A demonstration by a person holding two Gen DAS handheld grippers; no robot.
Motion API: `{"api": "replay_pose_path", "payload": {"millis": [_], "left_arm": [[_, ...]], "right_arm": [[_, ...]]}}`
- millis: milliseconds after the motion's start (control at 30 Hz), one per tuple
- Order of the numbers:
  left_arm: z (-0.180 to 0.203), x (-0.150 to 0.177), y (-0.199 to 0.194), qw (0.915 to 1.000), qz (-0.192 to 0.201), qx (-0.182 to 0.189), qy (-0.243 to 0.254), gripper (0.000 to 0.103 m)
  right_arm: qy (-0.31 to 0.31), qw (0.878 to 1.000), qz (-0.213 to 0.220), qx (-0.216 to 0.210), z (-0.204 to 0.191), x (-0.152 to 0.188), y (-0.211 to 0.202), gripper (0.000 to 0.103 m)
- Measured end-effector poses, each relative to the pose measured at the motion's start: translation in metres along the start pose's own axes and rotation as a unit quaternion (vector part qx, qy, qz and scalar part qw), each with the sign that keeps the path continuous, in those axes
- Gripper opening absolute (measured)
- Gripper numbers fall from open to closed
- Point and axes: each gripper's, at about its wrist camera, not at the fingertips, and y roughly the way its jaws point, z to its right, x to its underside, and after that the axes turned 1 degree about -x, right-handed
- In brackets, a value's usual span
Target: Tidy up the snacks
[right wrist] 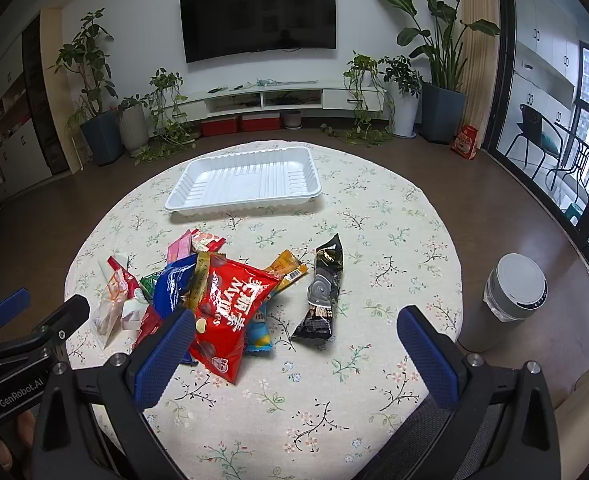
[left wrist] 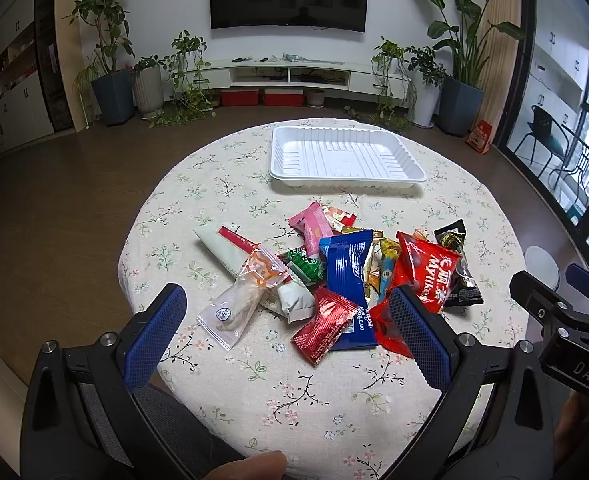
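Round surface (left wrist: 222, 364) under a floral cloth. A white ribbed tray (left wrist: 346, 155) sits on the far half, nothing in it. The snack pile (left wrist: 334, 276) lies loose in the middle of the cloth, well apart from the tray and nearer the person.

Pile contents, from the left wrist view: clear zip packet with orange print (left wrist: 242, 300) at the left edge, a long pale packet with a red stripe (left wrist: 224, 246) behind it, a small green packet (left wrist: 306, 266), a pink packet (left wrist: 310, 226) toward the tray, a blue cake wrapper (left wrist: 348, 280) in the centre, a small red wrapper (left wrist: 324, 322) lying on the blue one's near end, a large red bag (left wrist: 426, 268) to the right. A black packet (right wrist: 324, 288) lies at the right edge of the pile, just beside the red bag.

Left hand-held gripper (left wrist: 286, 328): released, blue pads spread wide, hovering over the near side of the pile, grasping nothing. Right hand-held gripper (right wrist: 294, 356): also released, fingers wide apart, above the cloth near the black packet, nothing between them.

Grey lidded bin (right wrist: 510, 300) on the floor to the right of the surface.
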Motion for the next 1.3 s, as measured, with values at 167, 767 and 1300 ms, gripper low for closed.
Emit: {"api": "replay_pose_path", "payload": {"millis": [167, 767, 1300], "left_arm": [[-0.0003, 0.0006, 0.0002, 1.0, -0.001, 0.0, -0.001, 0.103], [-0.0001, -0.0002, 0.0002, 1.0, -0.001, 0.0, 0.0, 0.103], [-0.003, 0.0038, 0.003, 1.0, -0.004, 0.005, 0.0, 0.103]], "right_arm": [[-0.001, 1.0, 0.0, 0.0, 0.001, -0.0019, 0.0015, 0.103], [-0.001, 1.0, -0.002, 0.001, 0.0001, -0.0004, 0.0045, 0.103], [-0.002, 1.0, -0.004, 0.0, -0.0036, 0.0035, 0.0087, 0.103]]}}
